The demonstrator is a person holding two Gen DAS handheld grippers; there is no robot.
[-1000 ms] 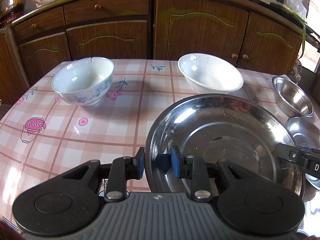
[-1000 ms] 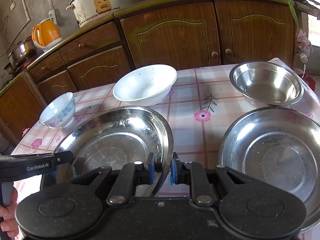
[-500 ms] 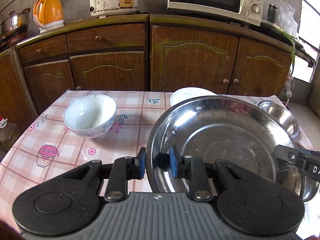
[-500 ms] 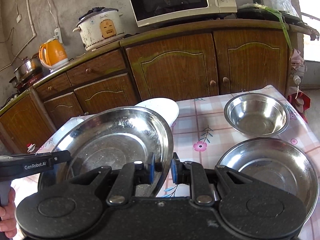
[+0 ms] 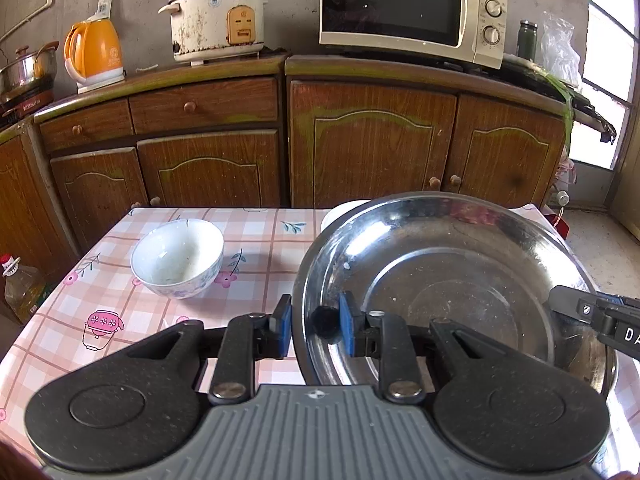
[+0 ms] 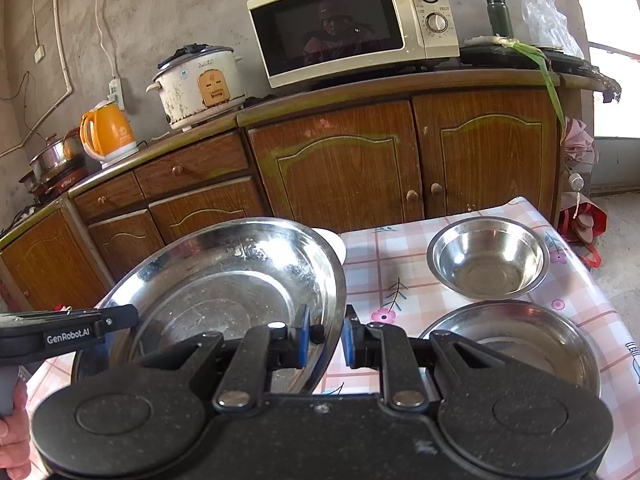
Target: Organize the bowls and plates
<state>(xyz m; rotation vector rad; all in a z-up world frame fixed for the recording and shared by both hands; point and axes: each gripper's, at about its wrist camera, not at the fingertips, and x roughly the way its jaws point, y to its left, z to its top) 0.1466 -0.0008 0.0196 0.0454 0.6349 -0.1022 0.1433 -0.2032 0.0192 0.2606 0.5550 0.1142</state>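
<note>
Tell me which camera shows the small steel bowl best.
The right wrist view: the small steel bowl sits whole and unobstructed on the table. In the left wrist view it is hidden behind the big steel plate.

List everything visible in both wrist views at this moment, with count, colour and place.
Steel plate: 1, silver, gripped by both grippers on opposite rims.
Second steel plate: 1, silver, on table, right.
Steel bowl: 1, silver, behind it.
Patterned bowl: 1, white-blue, table left.
White bowl: 1, mostly hidden behind the held plate.
Table: 1, pink check cloth.
Microwave, rice cooker, kettle: 1 each, on counter.
Left gripper: black, blue pads, shut on rim.
Right gripper: same.
</note>
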